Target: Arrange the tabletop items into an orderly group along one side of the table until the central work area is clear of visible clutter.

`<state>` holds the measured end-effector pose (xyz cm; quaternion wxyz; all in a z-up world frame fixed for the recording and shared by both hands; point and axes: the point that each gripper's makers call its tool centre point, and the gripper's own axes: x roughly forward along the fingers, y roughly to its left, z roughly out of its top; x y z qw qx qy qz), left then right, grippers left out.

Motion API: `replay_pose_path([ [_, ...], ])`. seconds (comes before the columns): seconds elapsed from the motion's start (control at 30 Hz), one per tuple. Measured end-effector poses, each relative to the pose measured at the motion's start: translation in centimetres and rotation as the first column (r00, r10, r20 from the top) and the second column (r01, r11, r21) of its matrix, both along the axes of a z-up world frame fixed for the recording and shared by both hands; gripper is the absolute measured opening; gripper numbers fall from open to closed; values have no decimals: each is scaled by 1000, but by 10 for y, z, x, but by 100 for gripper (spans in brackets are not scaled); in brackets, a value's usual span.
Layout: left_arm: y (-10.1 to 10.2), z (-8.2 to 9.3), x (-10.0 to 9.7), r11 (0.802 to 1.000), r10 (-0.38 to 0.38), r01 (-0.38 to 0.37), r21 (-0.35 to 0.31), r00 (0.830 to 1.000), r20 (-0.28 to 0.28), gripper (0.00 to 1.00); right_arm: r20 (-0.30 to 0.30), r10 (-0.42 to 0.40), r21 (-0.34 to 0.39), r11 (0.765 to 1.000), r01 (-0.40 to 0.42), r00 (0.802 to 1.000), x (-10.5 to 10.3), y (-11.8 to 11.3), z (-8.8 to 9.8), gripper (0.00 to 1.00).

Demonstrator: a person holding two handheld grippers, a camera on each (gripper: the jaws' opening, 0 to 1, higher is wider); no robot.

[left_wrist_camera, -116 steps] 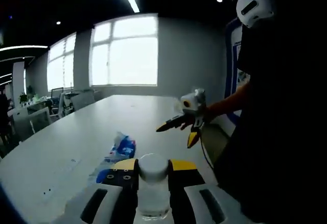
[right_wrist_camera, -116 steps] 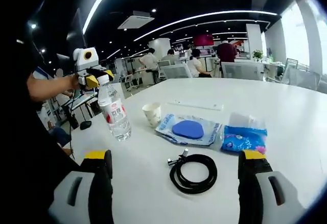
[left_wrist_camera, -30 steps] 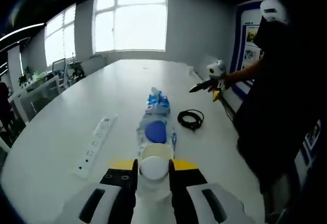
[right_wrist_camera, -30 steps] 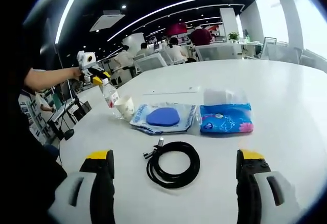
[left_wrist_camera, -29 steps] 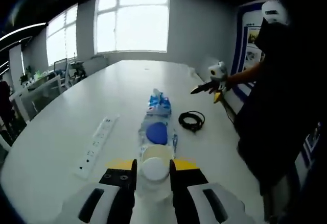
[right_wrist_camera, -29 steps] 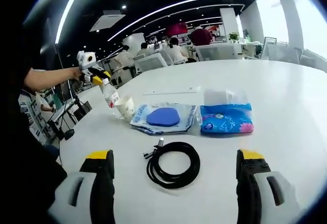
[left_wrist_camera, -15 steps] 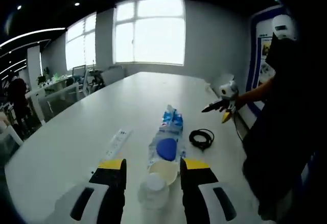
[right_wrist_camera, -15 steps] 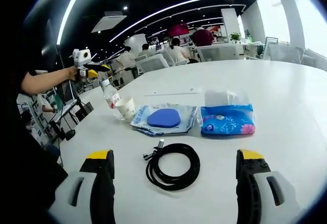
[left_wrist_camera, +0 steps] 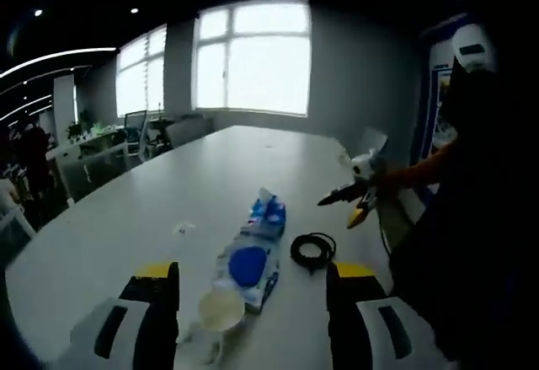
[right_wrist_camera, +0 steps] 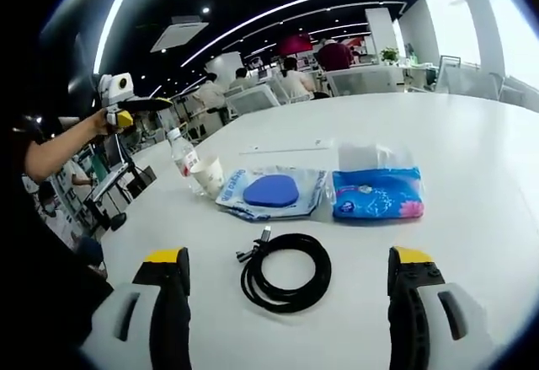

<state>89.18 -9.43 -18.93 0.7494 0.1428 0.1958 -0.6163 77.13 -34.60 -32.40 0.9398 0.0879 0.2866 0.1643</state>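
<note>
A clear water bottle (right_wrist_camera: 183, 162) stands upright at the left end of a row on the white table (right_wrist_camera: 472, 159), touching nothing but the paper cup (right_wrist_camera: 210, 176) beside it. To its right lie a blue pad in a plastic bag (right_wrist_camera: 271, 191) and a blue tissue pack (right_wrist_camera: 377, 193). A coiled black cable (right_wrist_camera: 285, 270) lies in front of the row, between the jaws of my open right gripper (right_wrist_camera: 289, 260). My left gripper (left_wrist_camera: 253, 270) is open, held back from the cup (left_wrist_camera: 221, 309), pad (left_wrist_camera: 244, 265), tissues (left_wrist_camera: 268, 212) and cable (left_wrist_camera: 313, 249). It (right_wrist_camera: 135, 104) hangs above and left of the bottle.
A white power strip (right_wrist_camera: 286, 148) lies behind the row. The right gripper (left_wrist_camera: 347, 199) hovers past the cable, held by a person in dark clothes at the table's right edge. Office chairs, desks and several people fill the room behind.
My left gripper has opened, let go of the bottle beside the cup and drawn back from it. The right gripper has hardly moved.
</note>
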Motion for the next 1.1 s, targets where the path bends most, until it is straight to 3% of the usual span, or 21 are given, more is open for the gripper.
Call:
replay_pose_path([
  [0.2,-34,-26,-35,1000,-31,31,-5,998,-49,70,-18,7,-1,1000,-7,1000,0,4,-2,85],
  [0.3,-54,-53,-58,998,-56,61,28,990,-133,73,-37,3,1,1000,-3,999,1,7,-7,83],
  [0.47,-82,-85,-76,998,-41,49,47,986,-159,73,-55,-36,45,998,39,998,2,6,-11,79],
  [0.77,-119,-136,-94,995,26,-2,97,971,-237,61,-74,-117,63,991,121,990,1,0,-19,66],
  [0.87,-130,-146,-95,995,54,-31,92,964,-260,49,-79,-145,64,987,151,986,2,-6,-23,62],
  [0.97,-140,-160,-98,992,84,-52,113,949,-305,47,-98,-163,53,984,169,982,1,-10,-32,56],
  [1.1,-145,-169,-88,988,131,-99,116,941,-312,44,-115,-186,57,979,193,976,-1,-11,-40,50],
])
